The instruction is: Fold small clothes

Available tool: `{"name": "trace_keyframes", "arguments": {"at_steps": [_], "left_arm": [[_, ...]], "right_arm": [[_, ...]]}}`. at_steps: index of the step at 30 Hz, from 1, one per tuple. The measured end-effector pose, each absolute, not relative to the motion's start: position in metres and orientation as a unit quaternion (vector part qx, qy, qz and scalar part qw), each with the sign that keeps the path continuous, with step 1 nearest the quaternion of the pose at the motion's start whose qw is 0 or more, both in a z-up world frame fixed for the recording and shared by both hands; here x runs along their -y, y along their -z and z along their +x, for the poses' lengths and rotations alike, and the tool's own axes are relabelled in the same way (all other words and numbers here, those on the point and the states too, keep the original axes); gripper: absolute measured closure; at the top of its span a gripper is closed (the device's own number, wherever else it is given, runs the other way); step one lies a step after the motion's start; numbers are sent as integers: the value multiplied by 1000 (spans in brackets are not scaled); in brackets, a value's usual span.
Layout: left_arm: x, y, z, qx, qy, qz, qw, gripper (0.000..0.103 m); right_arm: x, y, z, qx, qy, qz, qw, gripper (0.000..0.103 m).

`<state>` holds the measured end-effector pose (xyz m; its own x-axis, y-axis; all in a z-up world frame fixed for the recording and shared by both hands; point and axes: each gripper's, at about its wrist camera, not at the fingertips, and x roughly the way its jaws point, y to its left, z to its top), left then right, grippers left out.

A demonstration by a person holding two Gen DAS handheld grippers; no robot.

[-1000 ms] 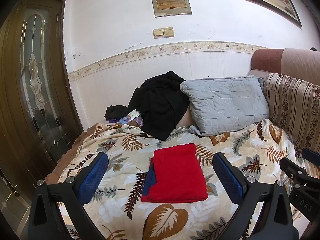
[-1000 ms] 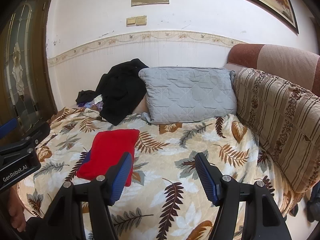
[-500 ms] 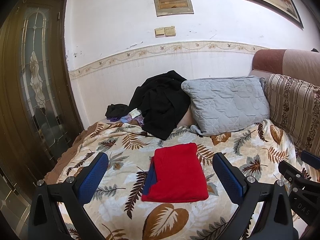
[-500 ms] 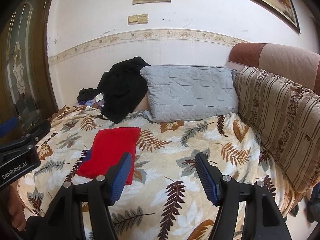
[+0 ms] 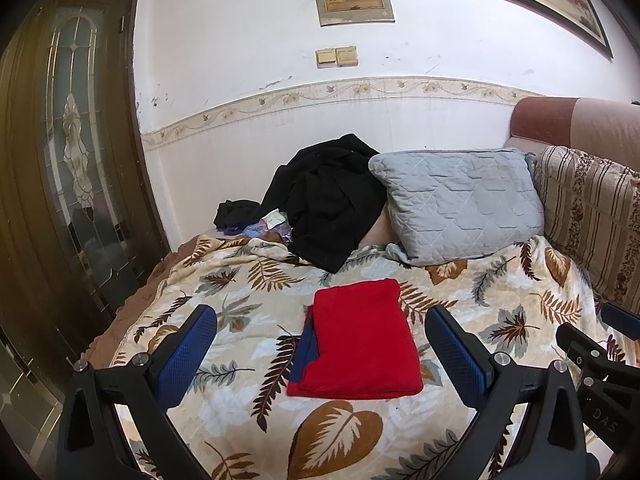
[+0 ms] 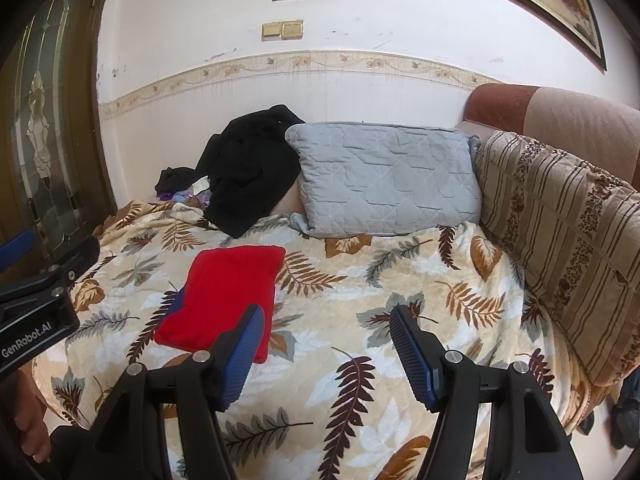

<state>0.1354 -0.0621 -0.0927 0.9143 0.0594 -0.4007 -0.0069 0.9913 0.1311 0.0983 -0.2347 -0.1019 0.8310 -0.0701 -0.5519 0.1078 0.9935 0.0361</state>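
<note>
A red garment [image 5: 358, 340] lies folded into a flat rectangle on the leaf-patterned blanket [image 5: 248, 304], with a blue edge showing along its left side. In the right wrist view the red garment [image 6: 224, 296] lies to the left. My left gripper [image 5: 320, 354] is open and empty, held above and in front of the garment. My right gripper [image 6: 326, 354] is open and empty, over bare blanket [image 6: 360, 292] to the right of the garment. Each gripper's body shows at the edge of the other's view.
A black heap of clothes [image 5: 328, 200] and a grey quilted pillow [image 5: 460, 208] lie at the back against the wall. A striped sofa back [image 6: 568, 232] runs along the right. A glazed wooden door [image 5: 68, 184] stands at the left.
Both grippers have drifted slightly, so the scene shifts a little in both views. The red garment has not moved and both grippers stay open.
</note>
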Motion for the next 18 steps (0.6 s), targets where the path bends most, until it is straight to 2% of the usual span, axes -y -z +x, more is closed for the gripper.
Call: {"name": "trace_keyframes", "arguments": {"at_steps": [18], "left_arm": [[59, 92, 135, -206, -18, 61, 977, 0]], "right_arm": [[230, 102, 100, -291, 45, 27, 955, 34]]}}
